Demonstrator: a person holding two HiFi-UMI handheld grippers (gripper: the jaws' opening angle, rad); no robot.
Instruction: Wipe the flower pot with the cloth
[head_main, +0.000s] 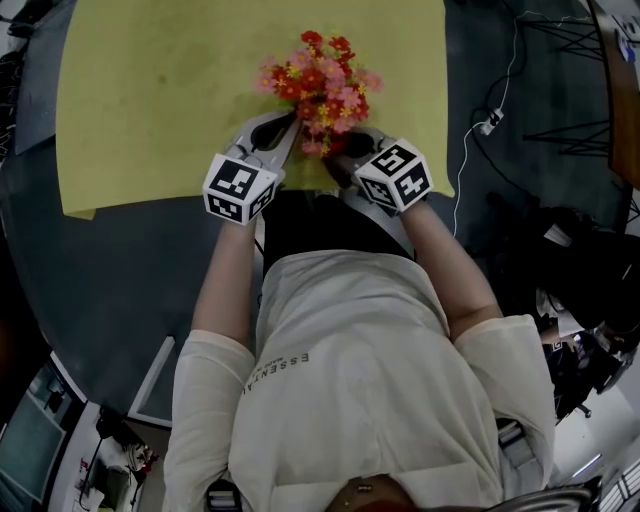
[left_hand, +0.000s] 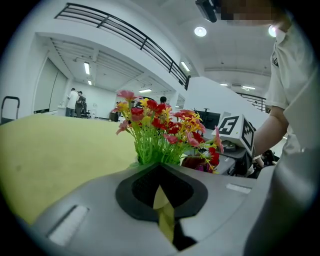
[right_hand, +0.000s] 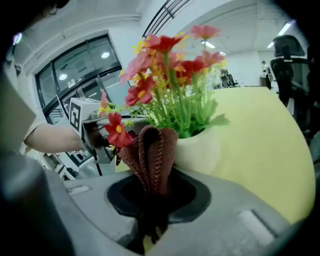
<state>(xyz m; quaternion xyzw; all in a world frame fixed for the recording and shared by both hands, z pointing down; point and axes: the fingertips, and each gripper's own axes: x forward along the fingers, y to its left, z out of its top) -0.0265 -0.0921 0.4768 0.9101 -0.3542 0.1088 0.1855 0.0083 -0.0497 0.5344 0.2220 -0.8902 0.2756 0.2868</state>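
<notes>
Our right gripper (right_hand: 155, 197) jaws pinch the folded brown knitted cloth (right_hand: 152, 152) just beside the cream flower pot (right_hand: 200, 150) on the yellow-green surface (head_main: 150, 100). Our left gripper (left_hand: 161, 195), jaws shut on nothing, waits near the pot's other side, likely to steady it.

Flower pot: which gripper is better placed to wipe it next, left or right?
Right, most likely. The right gripper is shut on the brown cloth, close beside the flower pot and its pale wall. The left gripper is shut and empty.

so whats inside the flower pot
Green stems carrying red, pink and yellow flowers rise from the flower pot. Any soil or filler is covered by the leaves.
</notes>
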